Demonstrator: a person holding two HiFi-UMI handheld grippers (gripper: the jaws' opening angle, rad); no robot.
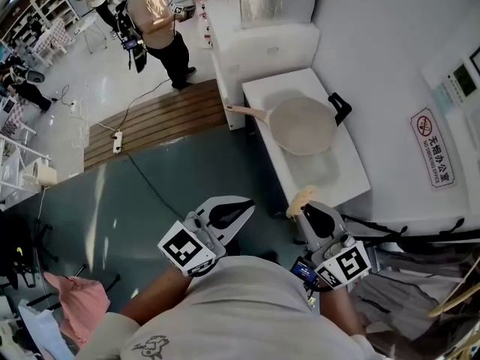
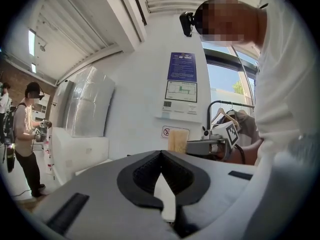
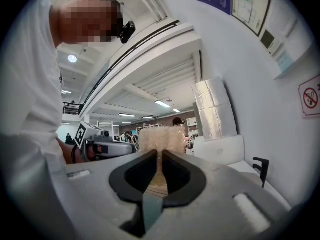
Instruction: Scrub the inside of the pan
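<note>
Pan, round, pale grey, with a light wooden handle (image 1: 302, 124), sits on the white countertop (image 1: 346, 180). Short of the pan, at the counter's near end, the right gripper (image 1: 306, 207) clamps a yellowish fibrous scrub pad (image 1: 301, 197). Farther from the pan, the left gripper (image 1: 244, 210) has its jaws closed together, empty.

Large open-plan lab hall: white shelving racks (image 1: 54, 4), floor cables (image 1: 145, 97), power strip (image 1: 117, 142), mock-up white tabletop (image 1: 346, 180), second person (image 1: 157, 19).
</note>
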